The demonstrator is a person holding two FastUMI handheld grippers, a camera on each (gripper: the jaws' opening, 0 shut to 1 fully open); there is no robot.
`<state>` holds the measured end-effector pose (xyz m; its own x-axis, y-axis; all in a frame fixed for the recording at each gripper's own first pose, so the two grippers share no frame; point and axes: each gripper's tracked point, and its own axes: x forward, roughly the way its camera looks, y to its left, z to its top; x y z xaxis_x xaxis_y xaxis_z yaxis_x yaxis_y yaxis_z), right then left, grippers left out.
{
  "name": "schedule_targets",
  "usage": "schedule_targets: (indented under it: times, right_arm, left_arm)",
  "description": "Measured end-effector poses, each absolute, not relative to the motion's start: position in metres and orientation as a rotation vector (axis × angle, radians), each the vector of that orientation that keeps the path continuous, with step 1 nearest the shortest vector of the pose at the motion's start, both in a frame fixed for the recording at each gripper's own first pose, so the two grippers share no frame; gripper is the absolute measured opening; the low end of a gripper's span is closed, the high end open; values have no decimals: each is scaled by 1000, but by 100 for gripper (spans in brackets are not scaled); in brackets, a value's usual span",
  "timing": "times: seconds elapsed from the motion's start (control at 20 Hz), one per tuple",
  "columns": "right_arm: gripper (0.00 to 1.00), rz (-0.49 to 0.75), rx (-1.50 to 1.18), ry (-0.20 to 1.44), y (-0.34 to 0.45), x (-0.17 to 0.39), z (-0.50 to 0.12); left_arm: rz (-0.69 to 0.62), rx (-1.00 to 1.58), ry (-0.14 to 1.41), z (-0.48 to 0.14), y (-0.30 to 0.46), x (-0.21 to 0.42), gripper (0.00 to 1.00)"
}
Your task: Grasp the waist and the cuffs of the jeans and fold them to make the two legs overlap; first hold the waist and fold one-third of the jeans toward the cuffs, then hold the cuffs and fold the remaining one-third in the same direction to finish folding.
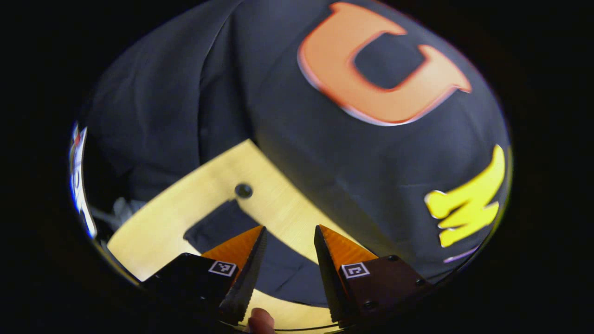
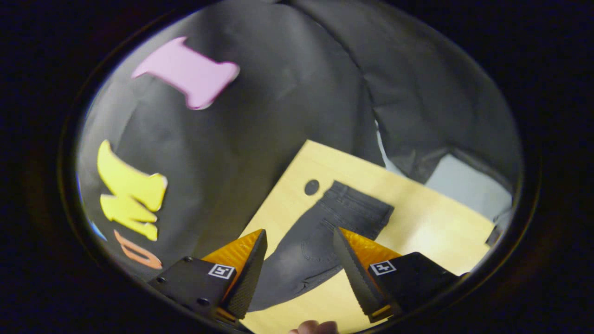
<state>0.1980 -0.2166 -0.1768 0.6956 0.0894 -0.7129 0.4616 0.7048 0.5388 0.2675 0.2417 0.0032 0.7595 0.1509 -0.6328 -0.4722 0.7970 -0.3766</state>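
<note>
Dark grey jeans lie flat on the light wooden table. In the right gripper view the waist end with a back pocket points away from me. My right gripper hovers open above the seat of the jeans, with nothing between its fingers. In the left gripper view a plain, straight-edged end of the jeans rests on the table. My left gripper hangs open over this end and holds nothing. The cloth runs on under both fingers.
A round hole pierces the table just beyond the jeans, also visible as the hole near the waist. The booth's black cloth wall rises close behind the table edge. A pale surface lies past the table's far corner. A person's fingertip shows at the bottom.
</note>
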Motion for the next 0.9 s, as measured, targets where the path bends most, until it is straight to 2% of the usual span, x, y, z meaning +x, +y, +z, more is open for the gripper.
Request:
schedule_targets:
  times: [0.05,0.1,0.2,0.4,0.55,0.75,0.9]
  right_arm:
    - [90,-186,698,723,-212,198,-152]
    - [82,-145,625,656,-202,195,-128]
    - [85,-58,493,520,-184,182,-77]
    - [100,32,233,317,-156,156,-19]
    - [92,61,100,215,-133,136,-7]
    - [93,82,97,258,-121,128,-21]
    - [93,62,115,320,-129,104,-60]
  left_arm:
    - [333,-464,514,39,244,260,68]
    - [311,-397,426,72,240,262,68]
    - [267,-334,313,105,227,254,100]
    - [218,-217,214,112,192,216,99]
    - [162,-102,144,109,155,178,99]
    - [140,-42,93,95,119,138,99]
    - [116,-69,91,81,97,124,99]
